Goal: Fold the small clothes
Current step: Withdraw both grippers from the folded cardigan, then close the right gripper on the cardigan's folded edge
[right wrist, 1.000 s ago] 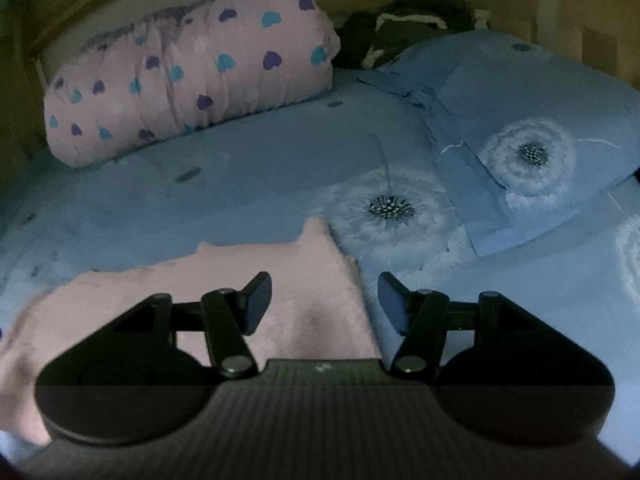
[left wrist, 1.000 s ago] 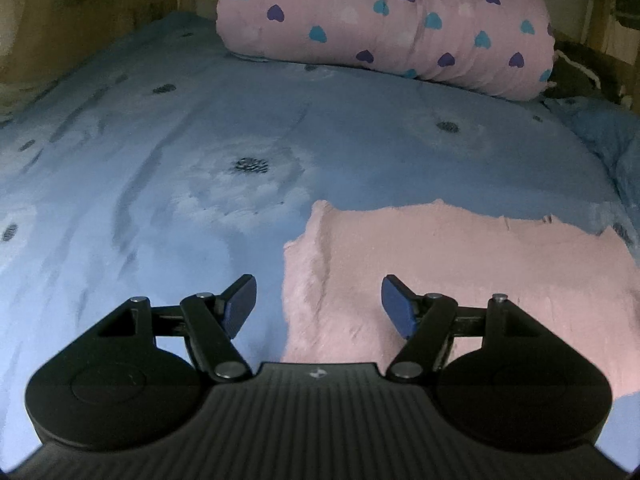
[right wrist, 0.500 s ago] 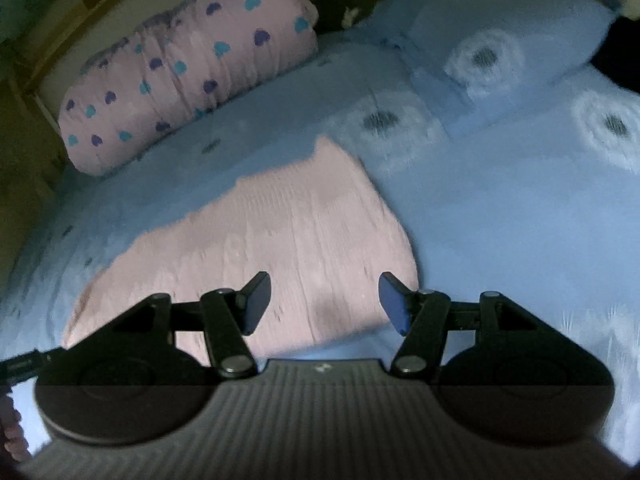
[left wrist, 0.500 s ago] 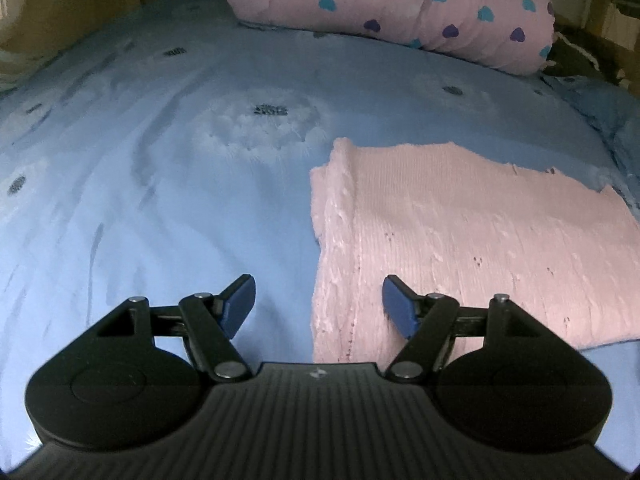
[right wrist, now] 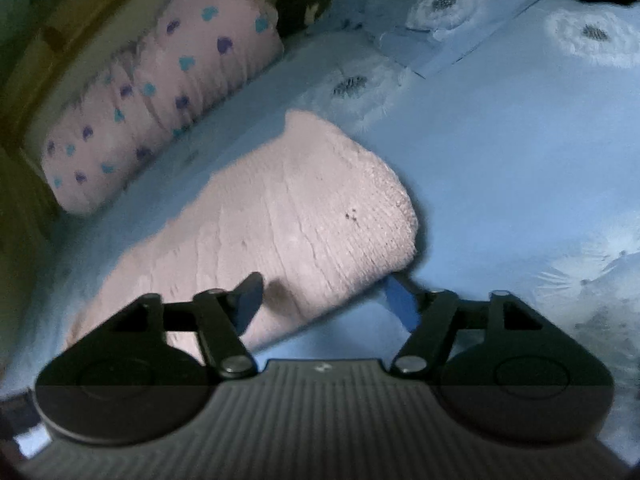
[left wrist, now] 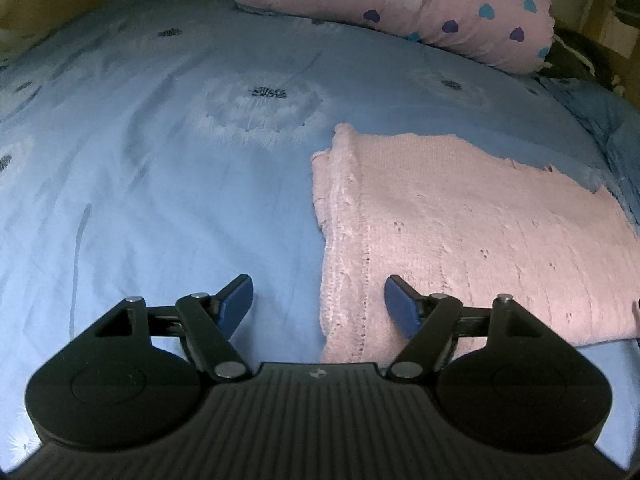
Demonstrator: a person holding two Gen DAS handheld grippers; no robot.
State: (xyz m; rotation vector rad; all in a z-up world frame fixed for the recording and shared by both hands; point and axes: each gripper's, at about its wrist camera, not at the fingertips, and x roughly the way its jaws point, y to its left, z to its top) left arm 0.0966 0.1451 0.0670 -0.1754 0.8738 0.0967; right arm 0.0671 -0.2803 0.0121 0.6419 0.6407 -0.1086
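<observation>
A pink knitted garment [left wrist: 460, 232] lies folded flat on the blue bedsheet [left wrist: 160, 200]. My left gripper [left wrist: 319, 304] is open and empty, hovering over the garment's near left corner, its fingers astride the left edge. In the right wrist view the same garment [right wrist: 288, 216] lies in front of my right gripper [right wrist: 326, 300], which is open and empty over the near right corner. That view is tilted and slightly blurred.
A pink bolster with blue and purple hearts [left wrist: 400, 4] lies along the head of the bed, also in the right wrist view [right wrist: 160, 92]. A blue flower-print pillow [right wrist: 440, 8] sits at the back right. Dark clothing [left wrist: 576, 60] lies beside the bolster.
Both grippers have risen and tipped down, so more of the garment shows. The right gripper has swung closer to the garment's right corner and tilted. Both stay open.
</observation>
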